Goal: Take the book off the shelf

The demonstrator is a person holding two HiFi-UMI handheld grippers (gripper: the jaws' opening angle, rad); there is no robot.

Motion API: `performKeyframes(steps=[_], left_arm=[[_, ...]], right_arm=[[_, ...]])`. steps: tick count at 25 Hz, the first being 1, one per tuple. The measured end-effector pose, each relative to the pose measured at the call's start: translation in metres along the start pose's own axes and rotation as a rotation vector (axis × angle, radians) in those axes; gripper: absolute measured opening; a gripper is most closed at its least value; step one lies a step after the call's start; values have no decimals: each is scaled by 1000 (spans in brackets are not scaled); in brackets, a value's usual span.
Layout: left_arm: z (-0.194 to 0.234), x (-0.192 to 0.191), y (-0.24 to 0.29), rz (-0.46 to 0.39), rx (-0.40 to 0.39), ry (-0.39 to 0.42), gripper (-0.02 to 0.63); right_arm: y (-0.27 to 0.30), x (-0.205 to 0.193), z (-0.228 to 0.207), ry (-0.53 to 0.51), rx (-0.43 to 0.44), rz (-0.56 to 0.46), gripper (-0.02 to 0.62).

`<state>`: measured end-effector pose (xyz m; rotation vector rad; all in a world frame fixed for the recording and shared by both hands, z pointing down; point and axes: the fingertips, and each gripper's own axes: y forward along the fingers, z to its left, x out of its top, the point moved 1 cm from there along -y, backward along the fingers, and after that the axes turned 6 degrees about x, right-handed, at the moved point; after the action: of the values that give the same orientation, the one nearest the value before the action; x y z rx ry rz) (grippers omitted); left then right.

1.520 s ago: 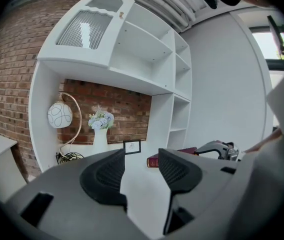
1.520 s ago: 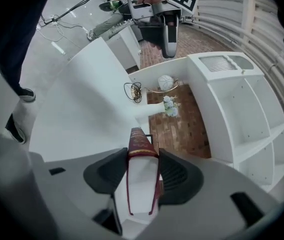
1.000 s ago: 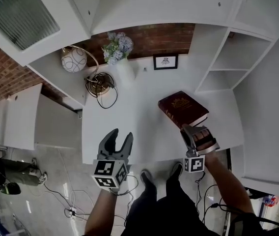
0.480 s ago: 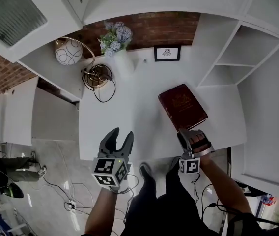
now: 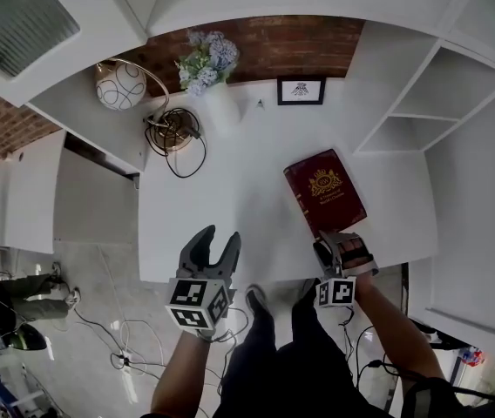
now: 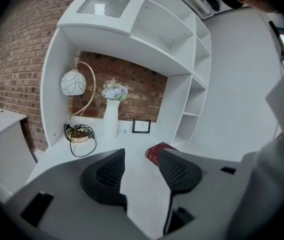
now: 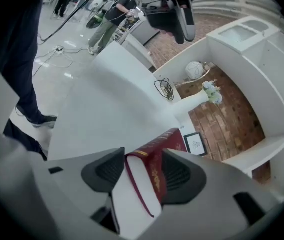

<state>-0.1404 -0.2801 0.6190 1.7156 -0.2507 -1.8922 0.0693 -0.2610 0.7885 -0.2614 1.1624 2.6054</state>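
**A:** Starting from the left, what is the left gripper doing?

**B:** The left gripper hangs over the near edge of the bench. Its jaws are spread and nothing is between them. The book lies ahead of it and off to its right, well apart. In the left gripper view only a corner of the book peeks out past the right jaw, and that jaw hides the rest.

**A:** And where is the book itself?

**B:** It lies flat on the bench, cover up, right of the middle. It is already off the shelf, whose open compartments stand behind it and to the right. Its long axis runs away from the person, with the far end leaning a little left. The near short end points straight at the right gripper.

**A:** So the right one is the nearer?

**B:** By far. Its jaws are opening with the book's near end between them, spine toward one pad and cover toward the other. To my eye the pads are letting go rather than pressing. I'd say the next move turns on that line-up, because the gripper can draw back along the book's axis without nudging it.

**A:** What is hard to make out?

**B:** In the head view the gripper covers the book's near edge, so I cannot tell whether the book overhangs the bench. I also cannot tell whether one pad brushes the cover.
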Motion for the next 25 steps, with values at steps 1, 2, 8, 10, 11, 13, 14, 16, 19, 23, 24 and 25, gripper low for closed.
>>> performKeyframes(steps=[1,2,8,10,11,13,14,16,19,23,24,25], left_arm=[[0,2,0,-4,-1,-1,209],[0,4,0,-8,-2,0,209],[0,27,-2,-50,-5,15,209],[2,38,-5,-71,-1,23,209],[3,44,-7,-81,3,28,209],[4,54,-10,-103,14,41,209],[5,60,-11,-115,21,48,209],[8,72,-14,-139,39,64,206],[11,91,-22,-177,62,79,196],[8,123,-41,-250,73,100,189],[7,132,-45,-270,75,107,186],[7,141,-49,-289,76,111,179]], right_arm=[[-1,3,0,28,12,-14,230],[-4,6,-1,50,18,-30,229],[-25,26,-50,129,-80,-105,200],[-34,29,-81,190,-142,-123,183],[-39,29,-96,237,-170,-131,169],[-51,27,-128,351,-218,-153,149],[-58,26,-144,411,-239,-166,132],[-73,25,-176,519,-274,-193,109],[-96,30,-217,624,-311,-250,86],[-134,46,-260,685,-365,-347,66],[-143,51,-270,695,-380,-370,63],[-151,57,-281,705,-394,-392,55]])
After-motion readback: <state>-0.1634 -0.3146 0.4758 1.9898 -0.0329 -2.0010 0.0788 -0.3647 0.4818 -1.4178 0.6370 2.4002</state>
